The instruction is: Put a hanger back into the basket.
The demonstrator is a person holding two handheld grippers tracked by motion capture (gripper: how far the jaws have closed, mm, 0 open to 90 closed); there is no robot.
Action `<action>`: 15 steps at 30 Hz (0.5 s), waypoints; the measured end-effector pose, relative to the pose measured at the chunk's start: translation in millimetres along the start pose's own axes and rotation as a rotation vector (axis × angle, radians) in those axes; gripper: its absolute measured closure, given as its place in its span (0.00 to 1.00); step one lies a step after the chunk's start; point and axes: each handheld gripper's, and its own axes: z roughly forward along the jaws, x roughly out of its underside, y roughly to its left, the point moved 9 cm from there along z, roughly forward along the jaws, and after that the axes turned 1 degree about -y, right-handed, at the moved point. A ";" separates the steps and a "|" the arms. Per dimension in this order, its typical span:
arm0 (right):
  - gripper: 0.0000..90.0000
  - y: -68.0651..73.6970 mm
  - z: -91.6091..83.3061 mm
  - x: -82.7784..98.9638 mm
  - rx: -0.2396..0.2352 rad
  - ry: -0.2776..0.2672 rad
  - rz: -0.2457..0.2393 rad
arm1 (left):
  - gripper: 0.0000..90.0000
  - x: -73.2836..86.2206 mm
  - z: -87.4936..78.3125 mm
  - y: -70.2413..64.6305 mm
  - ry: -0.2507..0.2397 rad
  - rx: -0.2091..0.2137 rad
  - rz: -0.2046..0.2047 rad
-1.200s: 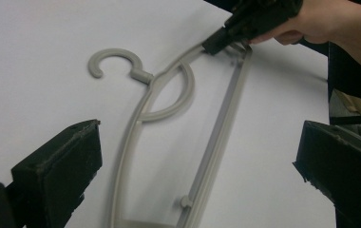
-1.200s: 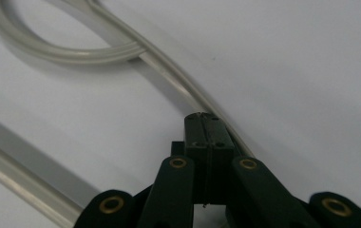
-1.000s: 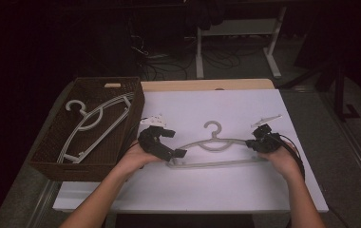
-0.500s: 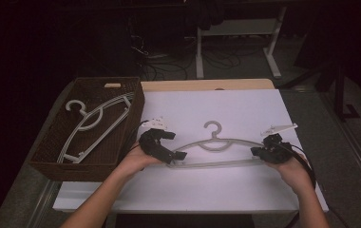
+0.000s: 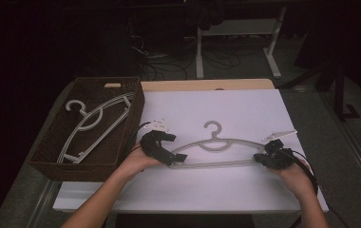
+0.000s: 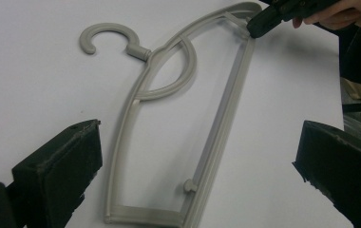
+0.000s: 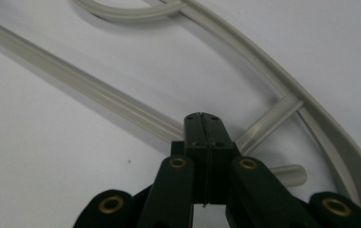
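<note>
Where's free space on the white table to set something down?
Bare: the far strip of the white table beyond the grey plastic hanger, and the near strip before it. Crowded: the brown wicker basket of hangers at the left, and the hanger's two ends.

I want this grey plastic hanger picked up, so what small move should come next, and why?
Probably close the left gripper on the grey plastic hanger: its fingers stand open astride the hanger's near end, while the right gripper is shut, its tip resting at the far end.
</note>
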 end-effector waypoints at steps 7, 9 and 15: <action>0.99 -0.7 3.1 3.1 0.000 0.014 0.002 | 0.09 -0.8 4.1 5.5 0.017 -0.026 0.030; 0.99 -0.9 3.3 3.2 -0.004 0.012 0.007 | 0.09 -2.3 7.7 10.7 0.024 -0.050 0.036; 0.99 -0.8 4.1 3.9 -0.002 0.022 0.008 | 0.17 -1.0 25.1 28.4 0.082 -0.092 0.052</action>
